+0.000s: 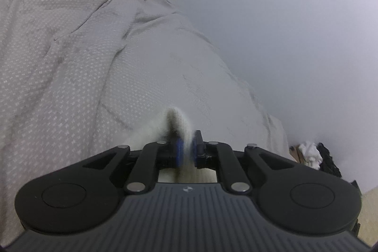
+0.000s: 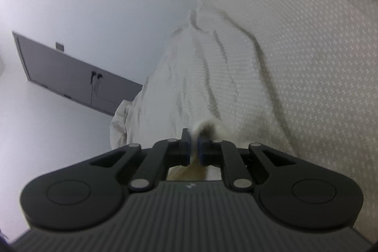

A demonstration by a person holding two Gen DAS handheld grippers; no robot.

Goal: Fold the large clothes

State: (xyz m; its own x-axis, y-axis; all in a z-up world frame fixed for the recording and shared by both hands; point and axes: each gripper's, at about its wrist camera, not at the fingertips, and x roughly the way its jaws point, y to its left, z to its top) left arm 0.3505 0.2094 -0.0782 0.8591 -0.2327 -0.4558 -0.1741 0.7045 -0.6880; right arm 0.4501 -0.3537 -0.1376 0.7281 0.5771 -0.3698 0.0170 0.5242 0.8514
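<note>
A large white garment (image 1: 82, 63) with a fine dotted weave spreads in rumpled folds over the left and middle of the left wrist view. My left gripper (image 1: 186, 136) has a bunched fold of it filling the narrow gap between its blue pads (image 1: 178, 152). In the right wrist view the same garment (image 2: 295, 63) covers the right side, with long dark creases running away from me. My right gripper (image 2: 193, 136) is shut on a pinched edge of this fabric, its pads (image 2: 187, 152) almost together. Under both grippers the cloth is hidden by their black bodies.
A pale wall fills the rest of both views. A dark grey panel (image 2: 70, 77) with a small black item hanging on it is at the left of the right wrist view. Low right in the left wrist view lie a white and black heap (image 1: 311, 155) and wooden floor (image 1: 368, 211).
</note>
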